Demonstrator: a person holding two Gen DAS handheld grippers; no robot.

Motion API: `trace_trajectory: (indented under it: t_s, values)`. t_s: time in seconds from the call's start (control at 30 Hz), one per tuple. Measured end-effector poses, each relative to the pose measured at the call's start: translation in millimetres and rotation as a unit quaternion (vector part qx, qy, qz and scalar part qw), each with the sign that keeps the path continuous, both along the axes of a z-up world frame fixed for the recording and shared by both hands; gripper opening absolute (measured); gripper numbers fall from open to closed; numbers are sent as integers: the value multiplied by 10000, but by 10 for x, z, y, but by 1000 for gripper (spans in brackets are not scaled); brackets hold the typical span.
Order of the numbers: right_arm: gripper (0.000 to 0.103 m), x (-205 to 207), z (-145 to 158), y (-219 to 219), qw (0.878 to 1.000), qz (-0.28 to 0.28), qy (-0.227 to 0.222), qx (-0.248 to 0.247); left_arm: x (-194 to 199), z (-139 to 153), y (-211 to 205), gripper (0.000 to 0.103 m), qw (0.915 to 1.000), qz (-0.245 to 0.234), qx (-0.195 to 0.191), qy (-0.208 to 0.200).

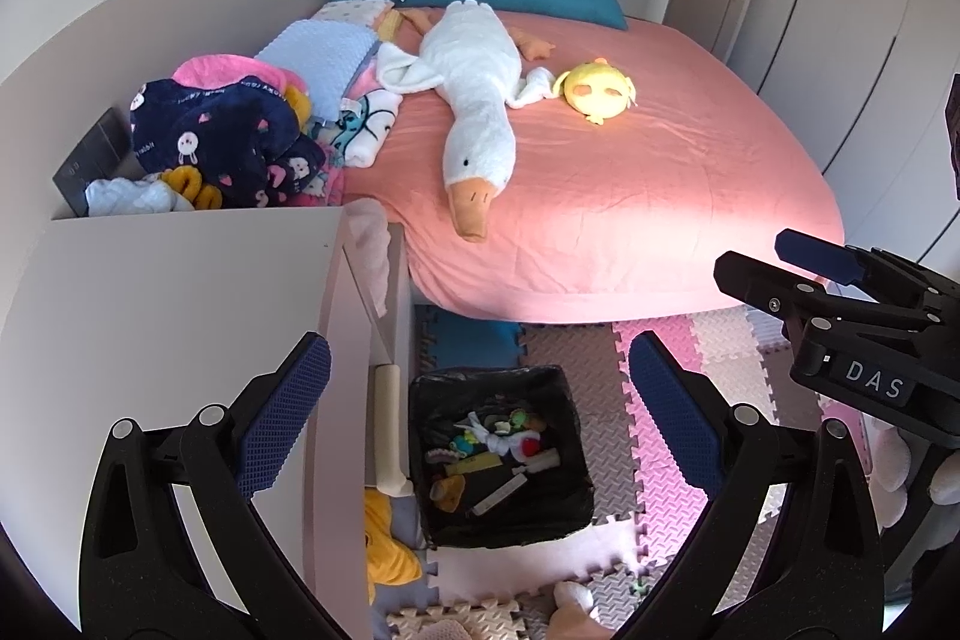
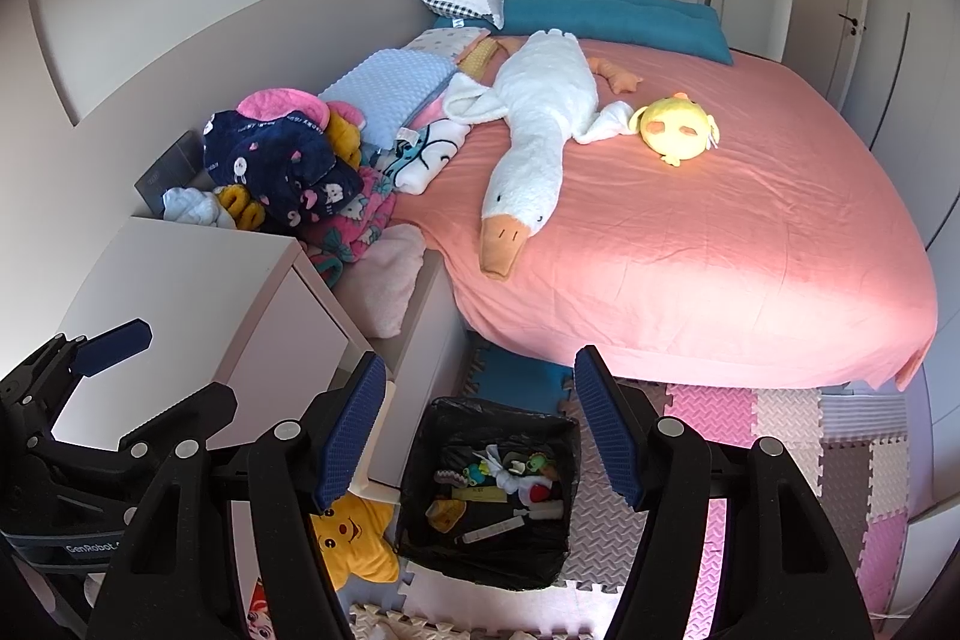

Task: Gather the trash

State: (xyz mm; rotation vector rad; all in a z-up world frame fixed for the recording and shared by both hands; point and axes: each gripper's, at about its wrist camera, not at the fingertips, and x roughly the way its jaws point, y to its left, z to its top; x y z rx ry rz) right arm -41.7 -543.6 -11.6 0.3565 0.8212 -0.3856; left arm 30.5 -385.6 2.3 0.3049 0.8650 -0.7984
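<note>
Black-lined bin point(image 2: 486, 484) sits on the floor mat point(image 2: 708, 412) by the bed point(image 2: 690, 250), already holding wrappers and scraps point(image 2: 510, 484). Both the left tool point(image 1: 480, 418) and right tool point(image 2: 480, 430) hang above it, open and empty. Collecting looks nearly done; no loose trash shows.

Foam-mat floor point(image 2: 780, 418), lined bin point(image 2: 420, 538), star cushion point(image 2: 354, 538)

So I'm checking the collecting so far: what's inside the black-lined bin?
The bin holds mixed small trash: a white stick-shaped piece, crumpled white scrap, colourful bits. Anything beneath that pile is covered.
</note>
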Motion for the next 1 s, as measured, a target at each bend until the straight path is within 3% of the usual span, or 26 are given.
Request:
trace_trajectory:
  t_s: [1.0]
  values:
    - [66, -38, -1, 15, 10000, 5, -5, -32, -82, -44, 10, 96, 9998, -187, -14, 69]
